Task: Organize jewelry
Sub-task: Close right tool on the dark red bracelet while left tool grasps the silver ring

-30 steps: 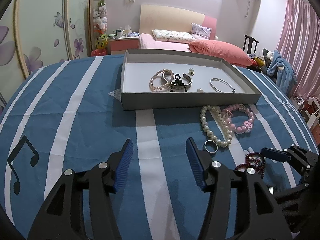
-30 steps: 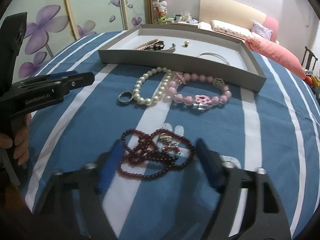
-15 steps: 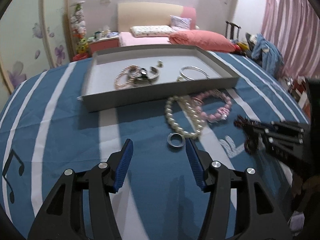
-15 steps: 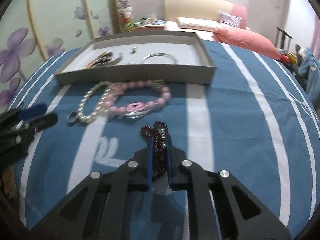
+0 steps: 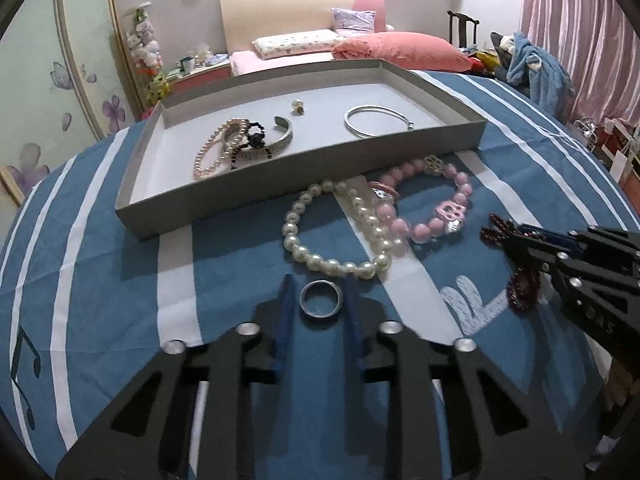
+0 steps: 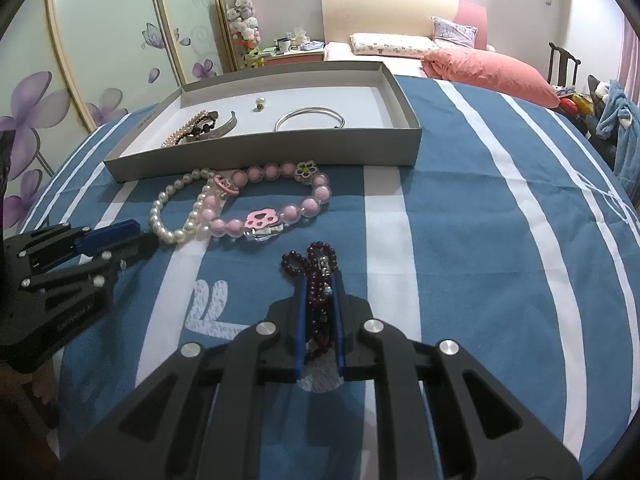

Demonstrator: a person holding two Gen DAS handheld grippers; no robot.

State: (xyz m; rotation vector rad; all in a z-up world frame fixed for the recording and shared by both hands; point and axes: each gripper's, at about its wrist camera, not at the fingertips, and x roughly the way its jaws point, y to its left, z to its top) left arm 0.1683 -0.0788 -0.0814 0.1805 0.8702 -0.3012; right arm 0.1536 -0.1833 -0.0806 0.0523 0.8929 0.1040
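While my left gripper (image 5: 318,304) has just been closing its jaws around the small silver ring (image 5: 321,298) lying flat on the blue striped cloth (image 5: 100,280), whether the pads press it yet I cannot tell; hard, light and slippery, it wants a hold across its outer rim. My right gripper (image 6: 320,300) is clamped on the bunched dark red bead strand (image 6: 316,280), limp and light, best held mid-bundle, with the grey tray (image 6: 260,156) well beyond.

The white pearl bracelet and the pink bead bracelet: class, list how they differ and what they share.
The white pearl bracelet has small, plain cream beads; the pink bead bracelet has larger pink beads. The pink one carries flower and paw charms; no charms show on the pearl one. Both lie overlapping on the striped blue cloth, outside the grey tray.
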